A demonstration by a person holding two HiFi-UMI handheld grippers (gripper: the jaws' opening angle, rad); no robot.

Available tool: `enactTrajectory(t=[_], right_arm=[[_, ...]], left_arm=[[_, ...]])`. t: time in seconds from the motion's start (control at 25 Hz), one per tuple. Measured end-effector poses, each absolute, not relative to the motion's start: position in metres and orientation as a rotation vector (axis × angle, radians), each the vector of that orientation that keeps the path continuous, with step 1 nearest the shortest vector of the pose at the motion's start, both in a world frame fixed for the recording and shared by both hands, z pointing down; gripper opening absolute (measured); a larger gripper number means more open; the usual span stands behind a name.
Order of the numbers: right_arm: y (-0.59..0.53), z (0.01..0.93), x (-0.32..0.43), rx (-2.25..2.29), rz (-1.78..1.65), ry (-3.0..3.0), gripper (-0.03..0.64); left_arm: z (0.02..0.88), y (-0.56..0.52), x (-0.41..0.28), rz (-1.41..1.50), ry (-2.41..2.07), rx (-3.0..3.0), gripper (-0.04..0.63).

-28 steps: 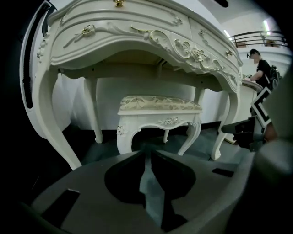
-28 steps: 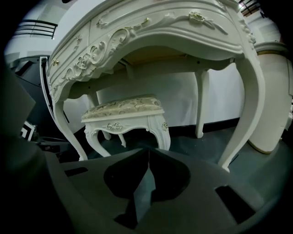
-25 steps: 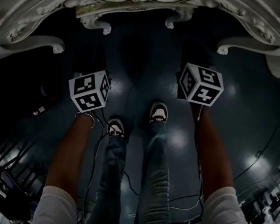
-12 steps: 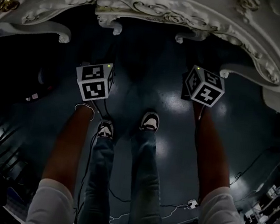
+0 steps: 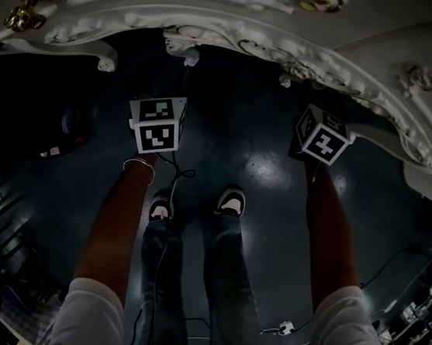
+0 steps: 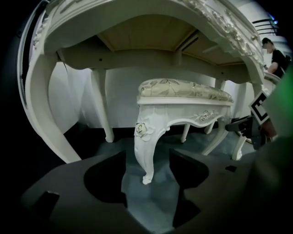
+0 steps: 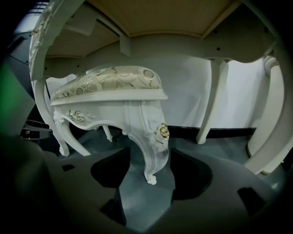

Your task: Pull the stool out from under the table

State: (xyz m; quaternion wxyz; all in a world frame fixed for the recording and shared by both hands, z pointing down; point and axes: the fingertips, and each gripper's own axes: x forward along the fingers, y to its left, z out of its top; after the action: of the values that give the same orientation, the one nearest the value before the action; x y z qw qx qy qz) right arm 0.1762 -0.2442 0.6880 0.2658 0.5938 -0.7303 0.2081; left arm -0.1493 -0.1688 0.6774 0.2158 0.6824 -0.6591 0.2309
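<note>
Left to right: my left gripper (image 6: 147, 156) has its jaws opening wide, with the stool's near leg (image 6: 146, 132) standing between them untouched, and the stool (image 6: 183, 89) sits under the table (image 6: 137, 57). My right gripper (image 7: 150, 154) is likewise opening, its pads clear of the other front leg (image 7: 151, 128). Risk, in my judgement: pulling before both jaws close firmly would slip off the tapered legs, and an uneven hold would slew the stool against the table.
</note>
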Motion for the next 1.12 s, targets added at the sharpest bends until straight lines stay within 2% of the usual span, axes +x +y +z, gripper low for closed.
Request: enactTrajectory(t=[0.96,1.12], right_arm=[[-0.271,0.707,0.176,1.672,0.607,-1.990,0.256],[-0.273,0.707,0.176,1.645,0.596,-2.002,0.258]], left_arm=[[0.706,-0.222,-0.155,0.582,-1.803,1.947,0.282],[0.704,-0.227,-0.152,0.578,-1.792,1.969,0.262]])
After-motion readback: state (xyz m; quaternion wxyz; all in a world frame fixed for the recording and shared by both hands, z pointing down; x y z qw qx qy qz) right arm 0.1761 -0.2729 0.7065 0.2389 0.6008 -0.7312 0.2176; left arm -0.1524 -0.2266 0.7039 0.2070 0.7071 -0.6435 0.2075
